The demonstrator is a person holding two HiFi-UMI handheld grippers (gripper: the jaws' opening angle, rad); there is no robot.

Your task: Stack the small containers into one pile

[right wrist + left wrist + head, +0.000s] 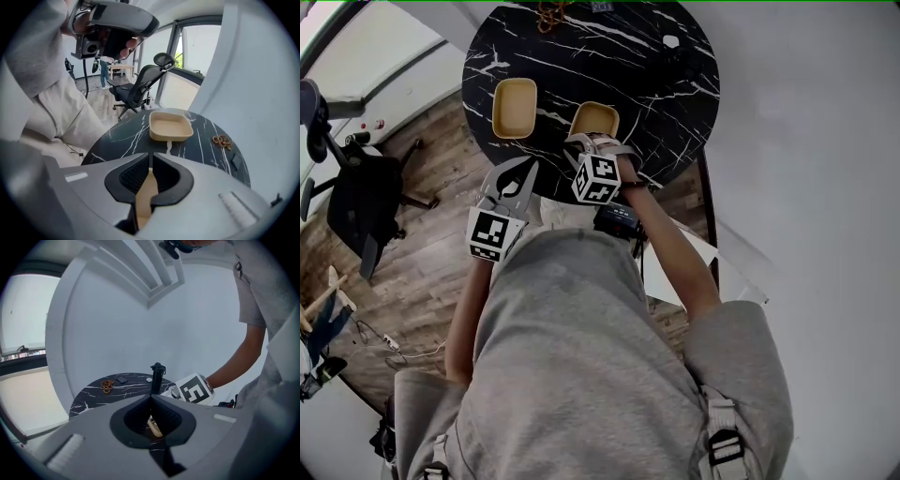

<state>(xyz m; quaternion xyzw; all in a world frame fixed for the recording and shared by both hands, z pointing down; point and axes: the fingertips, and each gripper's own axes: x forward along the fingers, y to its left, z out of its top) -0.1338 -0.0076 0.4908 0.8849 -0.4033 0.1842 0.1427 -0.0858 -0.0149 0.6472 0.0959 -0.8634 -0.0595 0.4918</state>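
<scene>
Wood floor [412, 272] runs under a round black marbled desk [666, 94]. Nearest, just off the desk's near edge, the left claw [526, 171] hangs with its jaws drawn together and nothing gripped. A tan sliver shows through the slot behind its pads, probably the held container beyond.

Just inside the desk's near edge, the right claw [150, 165] is clamped narrow on the wall of a tan container [595, 118], which stands edge-on between the pads. Whether that container rests on the desk or hangs clear of it I cannot tell.

A second container [515, 107], the same tan, sits flat with its open side up a little further in, toward the desk's left side and apart from the first. Near the desk's far edge lie a brown twisted thing [548, 14] and a small white piece [670, 40]. Off the desk's left side stands an office chair [361, 202].
</scene>
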